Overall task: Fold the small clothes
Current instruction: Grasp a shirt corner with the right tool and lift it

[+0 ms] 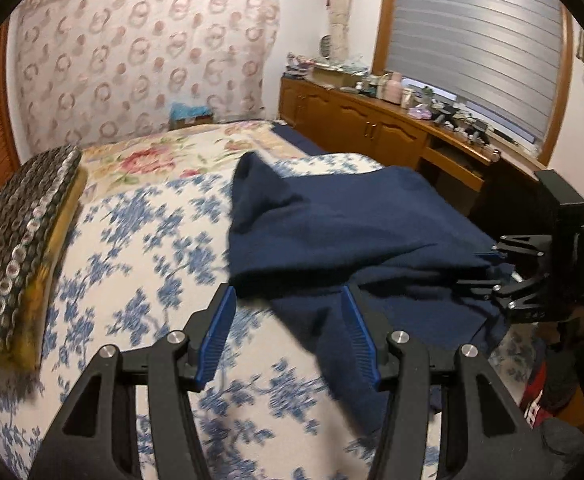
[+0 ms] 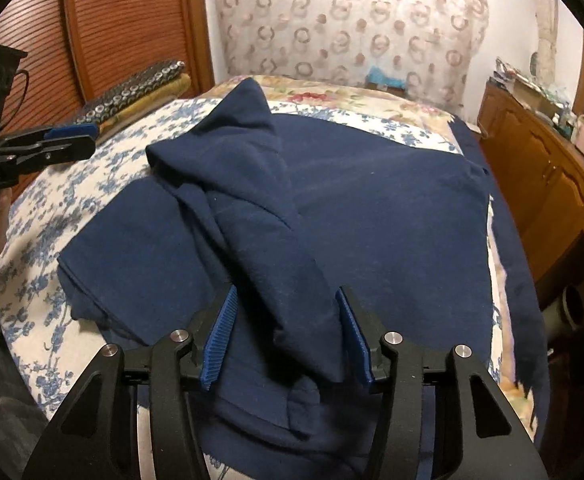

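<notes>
both grippers hang open over a half-folded navy garment

the navy garment (image 2: 331,208) lies on the bed (image 2: 52,216), spread over the blue-flowered cover, with its far part reaching toward the pink-flowered end. one long flap, probably a sleeve, is laid across the body from the far left down to the near middle, which looks like a fold partly made.

the right gripper (image 2: 288,336) sits low at the near edge of the cloth. its fingers (image 2: 220,340) stand apart on either side of the near end of that flap, and the pads do not press on it, so nothing is held. the placing suggests it is there to pinch this end next.

the left gripper (image 1: 288,336) is at the garment's left side, fingers (image 1: 216,336) also apart and empty. the right-hand finger overlaps a navy corner in the left wrist view, but blur makes it hard to say whether it touches. it likely waits here to take the left edge, so that both sides can be lifted together.

a patterned cushion (image 1: 16,248) rests at the bed's left edge, well apart from the cloth. a wooden cabinet (image 1: 363,128) runs along the right wall.
</notes>
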A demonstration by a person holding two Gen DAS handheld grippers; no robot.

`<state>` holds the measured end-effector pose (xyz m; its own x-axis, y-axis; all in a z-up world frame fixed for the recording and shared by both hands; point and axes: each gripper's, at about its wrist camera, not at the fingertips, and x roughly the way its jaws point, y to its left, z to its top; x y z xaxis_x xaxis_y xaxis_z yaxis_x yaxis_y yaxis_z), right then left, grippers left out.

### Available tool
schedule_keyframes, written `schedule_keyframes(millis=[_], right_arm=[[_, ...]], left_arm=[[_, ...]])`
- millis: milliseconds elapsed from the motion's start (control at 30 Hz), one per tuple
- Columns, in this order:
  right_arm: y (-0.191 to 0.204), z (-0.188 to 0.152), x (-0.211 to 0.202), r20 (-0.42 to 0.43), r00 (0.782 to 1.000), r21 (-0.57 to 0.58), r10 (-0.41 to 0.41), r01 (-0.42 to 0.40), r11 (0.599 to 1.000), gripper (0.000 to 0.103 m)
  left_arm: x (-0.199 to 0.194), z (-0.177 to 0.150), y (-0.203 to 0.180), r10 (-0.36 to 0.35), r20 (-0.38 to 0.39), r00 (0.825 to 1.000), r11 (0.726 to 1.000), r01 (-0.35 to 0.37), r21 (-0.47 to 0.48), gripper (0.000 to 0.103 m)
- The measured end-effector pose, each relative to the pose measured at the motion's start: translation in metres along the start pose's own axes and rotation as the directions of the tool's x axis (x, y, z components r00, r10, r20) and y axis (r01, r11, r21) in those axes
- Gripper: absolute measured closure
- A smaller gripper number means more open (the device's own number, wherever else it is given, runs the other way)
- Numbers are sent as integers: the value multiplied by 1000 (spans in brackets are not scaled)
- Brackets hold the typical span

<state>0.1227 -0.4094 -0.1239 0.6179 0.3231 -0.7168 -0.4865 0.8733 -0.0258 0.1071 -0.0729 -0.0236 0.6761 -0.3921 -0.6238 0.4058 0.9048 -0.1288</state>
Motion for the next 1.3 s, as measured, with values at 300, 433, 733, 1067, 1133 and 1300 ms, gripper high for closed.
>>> schedule_keyframes(millis=[300,433,733,1067,1133,1300], right_arm=[[5,0,7,-26,1000,-57,-10,9,998,75],[5,-1,6,-18,999,-70,-30,29,997,87],[14,13,-36,133,991,-80,-1,12,997,96],[11,30,-91,217,973,-85,-76,96,992,96],[-2,23,-92,192,976,-59,-102,116,992,96],[-32,-10,-63,35,984,6,-173,173,985,87]], left_arm=[[6,-18,18,36,-14,999,998,-36,-42,49],[7,-20,15,33,-15,999,999,-33,-31,49],[4,-22,8,24,-2,1000,999,-24,-23,49],[-10,-17,-1,20,42,999,1000,-19,-22,49],[-11,-16,-3,15,47,999,1000,-14,-21,49],[-12,-14,-9,14,50,999,1000,-13,-6,49]])
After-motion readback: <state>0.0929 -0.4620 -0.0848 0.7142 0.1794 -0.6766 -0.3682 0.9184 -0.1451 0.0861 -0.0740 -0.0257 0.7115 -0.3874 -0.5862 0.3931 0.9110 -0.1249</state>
